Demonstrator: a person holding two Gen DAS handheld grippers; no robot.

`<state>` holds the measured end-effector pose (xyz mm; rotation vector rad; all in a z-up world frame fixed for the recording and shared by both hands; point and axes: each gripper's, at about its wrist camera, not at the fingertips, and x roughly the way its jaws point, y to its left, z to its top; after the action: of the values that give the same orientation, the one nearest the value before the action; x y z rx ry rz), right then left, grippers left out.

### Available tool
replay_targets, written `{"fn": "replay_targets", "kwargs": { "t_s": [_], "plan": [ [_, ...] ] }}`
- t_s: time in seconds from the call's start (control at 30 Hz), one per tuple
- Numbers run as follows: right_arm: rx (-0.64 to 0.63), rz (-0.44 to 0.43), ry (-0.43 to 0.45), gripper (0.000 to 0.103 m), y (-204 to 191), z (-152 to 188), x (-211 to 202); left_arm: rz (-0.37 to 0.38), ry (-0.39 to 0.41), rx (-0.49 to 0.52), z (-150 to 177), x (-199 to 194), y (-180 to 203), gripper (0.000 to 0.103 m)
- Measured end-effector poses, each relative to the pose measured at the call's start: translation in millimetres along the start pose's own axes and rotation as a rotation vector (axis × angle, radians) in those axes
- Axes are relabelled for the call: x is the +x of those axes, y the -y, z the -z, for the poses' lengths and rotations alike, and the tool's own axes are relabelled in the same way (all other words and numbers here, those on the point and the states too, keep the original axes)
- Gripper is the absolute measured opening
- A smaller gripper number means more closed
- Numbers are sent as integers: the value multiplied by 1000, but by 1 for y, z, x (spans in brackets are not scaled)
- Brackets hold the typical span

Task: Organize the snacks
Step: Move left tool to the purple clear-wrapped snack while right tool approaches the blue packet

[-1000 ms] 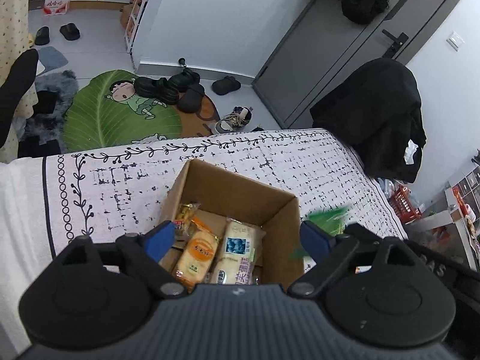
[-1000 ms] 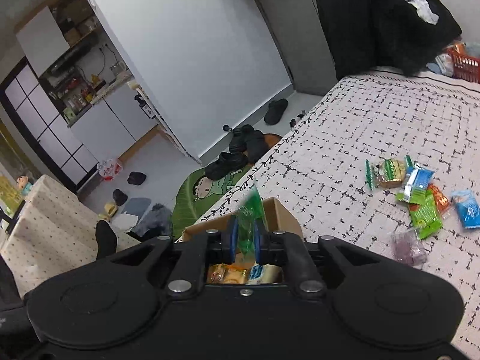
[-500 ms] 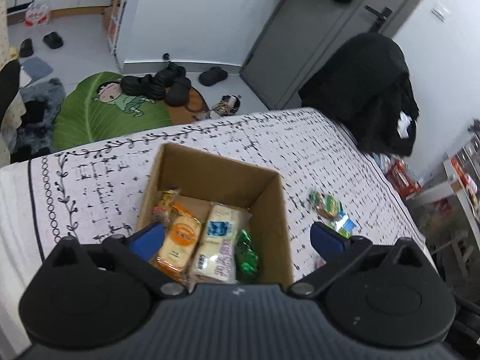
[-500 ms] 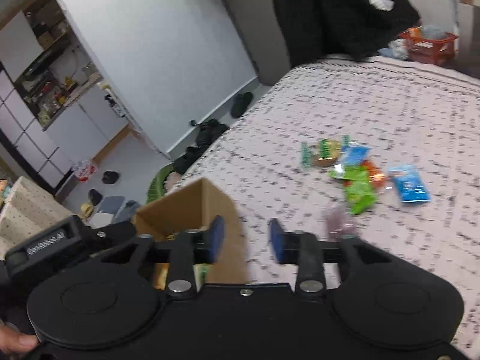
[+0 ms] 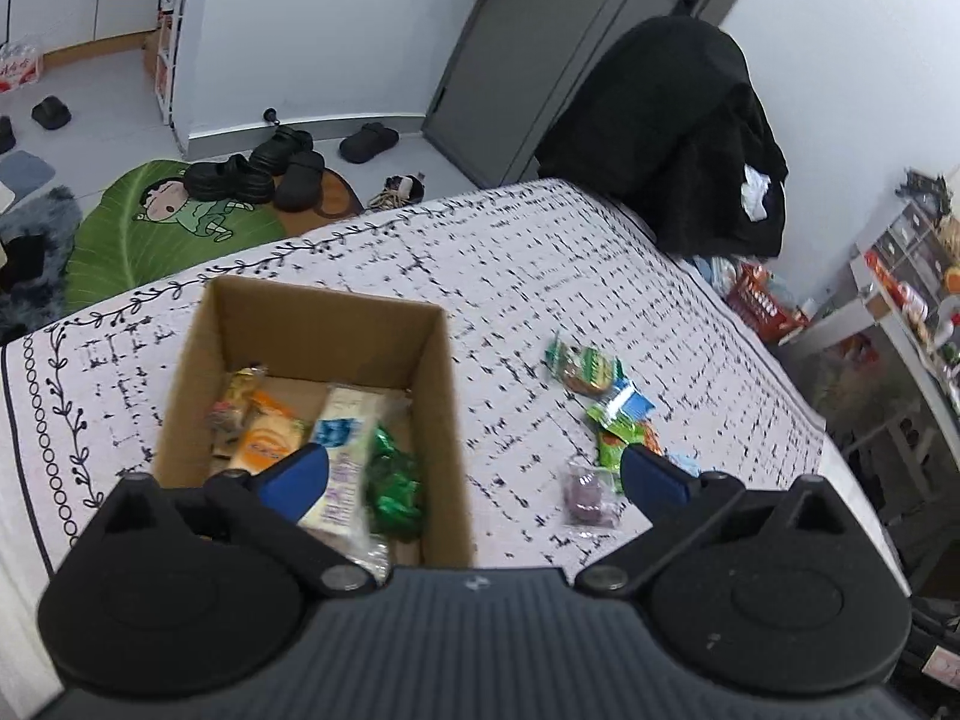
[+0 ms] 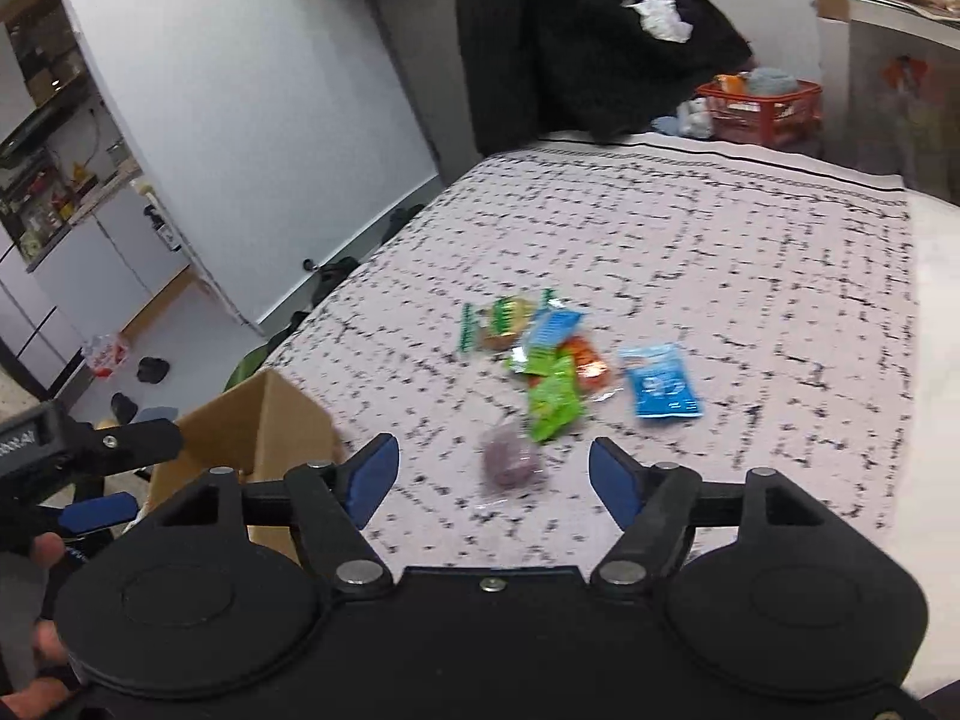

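Released from the right tongs [image 6: 493, 480], the green packet [image 5: 393, 483] now lies inside the cardboard box [image 5: 441, 402] beside the other packets. Right tongs are opening, with nothing between them, above the bed [image 6: 750, 252]. Left tongs [image 5: 474, 474] stand fully spread and empty, straddling the box's right wall. Loose snacks [image 6: 555, 360] lie clustered on the bed ahead, the purple packet [image 6: 510, 462] nearest.
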<state>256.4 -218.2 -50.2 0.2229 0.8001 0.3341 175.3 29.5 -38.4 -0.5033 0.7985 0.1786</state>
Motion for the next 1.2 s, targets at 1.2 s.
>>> {"fn": "replay_targets", "kwargs": {
  "t_s": [1.2],
  "plan": [
    [41,29,-78,75,95,-3,79,29,-146,91,38,129,91,63]
  ]
}}
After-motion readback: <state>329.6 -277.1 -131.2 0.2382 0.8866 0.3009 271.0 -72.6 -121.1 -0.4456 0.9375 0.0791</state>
